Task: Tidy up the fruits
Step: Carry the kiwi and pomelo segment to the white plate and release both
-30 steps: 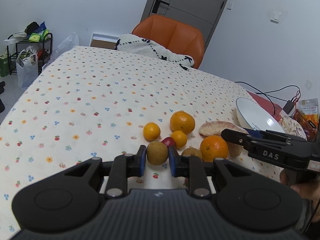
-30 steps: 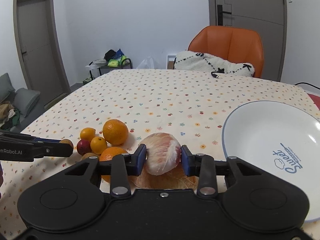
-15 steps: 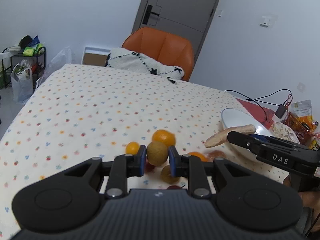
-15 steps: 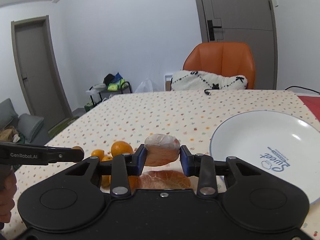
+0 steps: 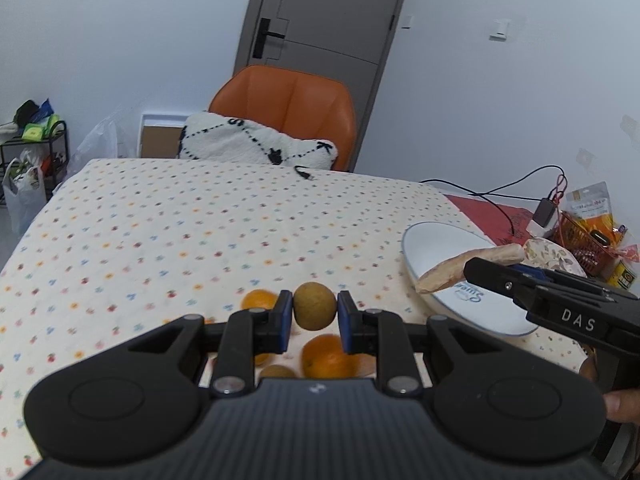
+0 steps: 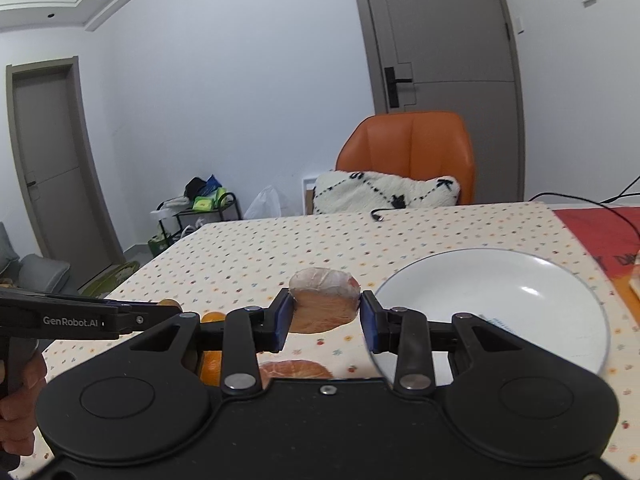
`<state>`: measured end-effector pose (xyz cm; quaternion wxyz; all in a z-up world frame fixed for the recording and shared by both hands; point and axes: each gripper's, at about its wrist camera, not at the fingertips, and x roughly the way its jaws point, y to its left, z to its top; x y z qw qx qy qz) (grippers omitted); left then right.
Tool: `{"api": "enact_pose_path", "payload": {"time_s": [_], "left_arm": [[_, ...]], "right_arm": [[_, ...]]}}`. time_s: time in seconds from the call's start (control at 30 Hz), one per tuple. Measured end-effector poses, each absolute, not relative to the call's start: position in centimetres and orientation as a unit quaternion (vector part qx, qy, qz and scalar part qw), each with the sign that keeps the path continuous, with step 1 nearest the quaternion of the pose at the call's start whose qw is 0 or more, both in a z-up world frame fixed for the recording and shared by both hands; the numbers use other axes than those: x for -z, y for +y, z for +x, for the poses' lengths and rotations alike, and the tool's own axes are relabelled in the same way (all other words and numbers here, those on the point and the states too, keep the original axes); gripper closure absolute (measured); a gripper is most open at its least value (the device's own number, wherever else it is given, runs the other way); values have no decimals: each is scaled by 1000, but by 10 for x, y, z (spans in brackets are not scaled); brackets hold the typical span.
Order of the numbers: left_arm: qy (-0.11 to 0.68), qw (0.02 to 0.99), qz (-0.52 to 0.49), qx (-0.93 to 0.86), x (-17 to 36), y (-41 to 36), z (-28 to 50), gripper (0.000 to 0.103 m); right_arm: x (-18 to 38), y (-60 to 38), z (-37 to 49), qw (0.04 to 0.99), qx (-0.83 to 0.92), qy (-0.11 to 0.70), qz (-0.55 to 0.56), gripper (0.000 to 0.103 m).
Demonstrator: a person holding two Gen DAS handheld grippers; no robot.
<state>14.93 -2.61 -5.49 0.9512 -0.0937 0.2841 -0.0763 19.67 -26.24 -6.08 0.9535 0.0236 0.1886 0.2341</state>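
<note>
The left tongs (image 5: 315, 312) are pinching a small round brownish fruit (image 5: 315, 306) with a dull, matt, slightly rough skin between their blue pads, lifting it clear of the bench (image 5: 200, 220), which is wearing a cream cloth dotted with tiny coloured flowers. Under and just behind these tongs, smooth glossy oranges (image 5: 326, 356) are lying blurred on the cloth, with a second brownish fruit (image 5: 278, 371) beside them.

The right tongs (image 6: 324, 312) are gripping a peeled pomelo wedge (image 6: 323, 304), pale pink and fibrous with whitish papery membrane over its rounded top, holding it above the cloth. Directly beneath these tongs another pink pomelo piece (image 6: 294, 369) is lying on the bench. Just to the right of them a smooth white plate (image 6: 520, 300) with a thin blue rim is sitting, shallow and round.
</note>
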Motion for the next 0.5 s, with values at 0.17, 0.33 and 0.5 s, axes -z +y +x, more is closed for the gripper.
{"api": "enact_pose_path", "payload": {"time_s": [0.17, 0.33, 0.5], "left_arm": [[281, 951, -86, 93, 51, -45, 157, 81], [281, 950, -77, 111, 51, -67, 165, 81], [281, 948, -72, 127, 50, -86, 174, 81]], "right_arm": [[58, -280, 195, 959, -216, 181, 34, 69], [58, -298, 194, 964, -196, 175, 43, 69], [62, -317, 194, 968, -174, 174, 45, 69]]}}
